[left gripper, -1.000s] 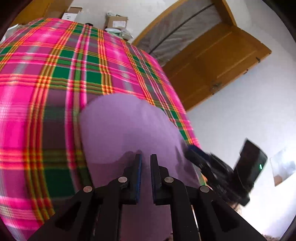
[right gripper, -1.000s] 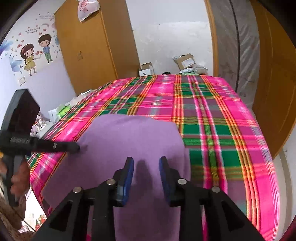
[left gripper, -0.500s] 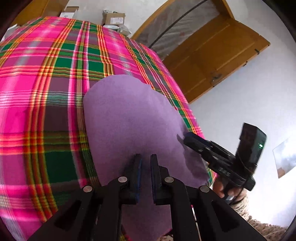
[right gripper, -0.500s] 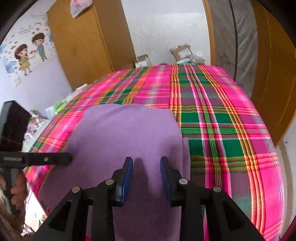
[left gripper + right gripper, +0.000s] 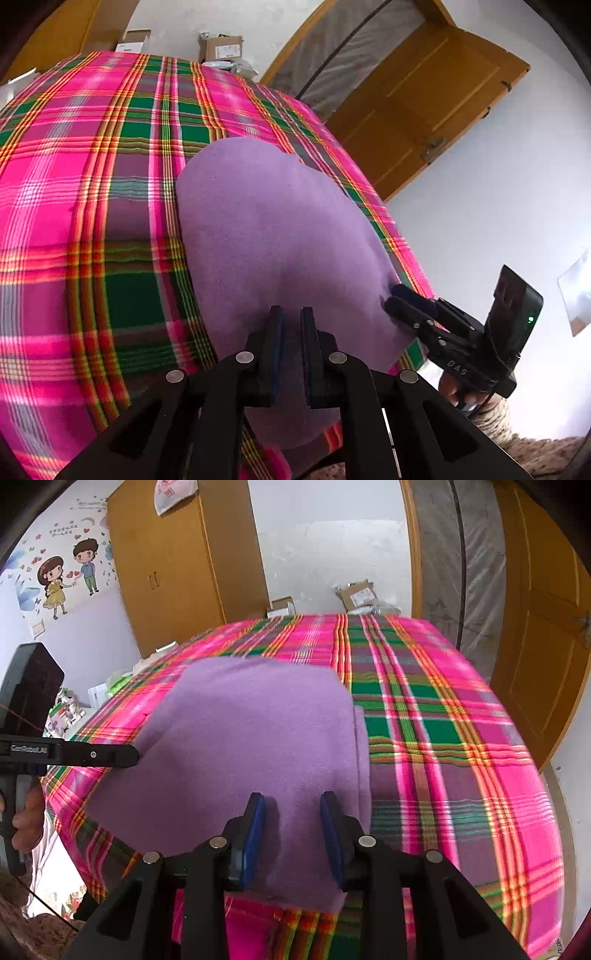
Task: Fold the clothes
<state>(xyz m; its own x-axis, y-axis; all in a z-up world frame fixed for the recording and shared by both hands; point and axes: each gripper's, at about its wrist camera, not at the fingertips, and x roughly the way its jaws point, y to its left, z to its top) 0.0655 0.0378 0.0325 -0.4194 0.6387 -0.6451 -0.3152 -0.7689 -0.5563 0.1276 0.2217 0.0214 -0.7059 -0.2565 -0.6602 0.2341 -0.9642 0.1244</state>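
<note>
A purple garment (image 5: 273, 236) lies folded flat on the pink and green plaid bedspread (image 5: 92, 206), near the bed's front edge. My left gripper (image 5: 291, 319) hovers over the garment's near part with its fingers drawn together to a thin slit and nothing seen between them. In the right wrist view the garment (image 5: 251, 731) fills the middle, and my right gripper (image 5: 291, 805) stands open just above its near edge. The left gripper (image 5: 129, 755) shows there at the garment's left edge. The right gripper (image 5: 397, 299) appears in the left wrist view at the garment's right edge.
A wooden wardrobe (image 5: 177, 565) and cardboard boxes (image 5: 358, 594) stand beyond the bed's far end. A wooden door (image 5: 424, 103) is open at the right. A person's hand (image 5: 26, 819) holds the left gripper off the bed's left side.
Both grippers have drawn back toward the bed's front edge, so more of the garment and bedspread shows ahead. The garment lies still and the finger gaps are unchanged.
</note>
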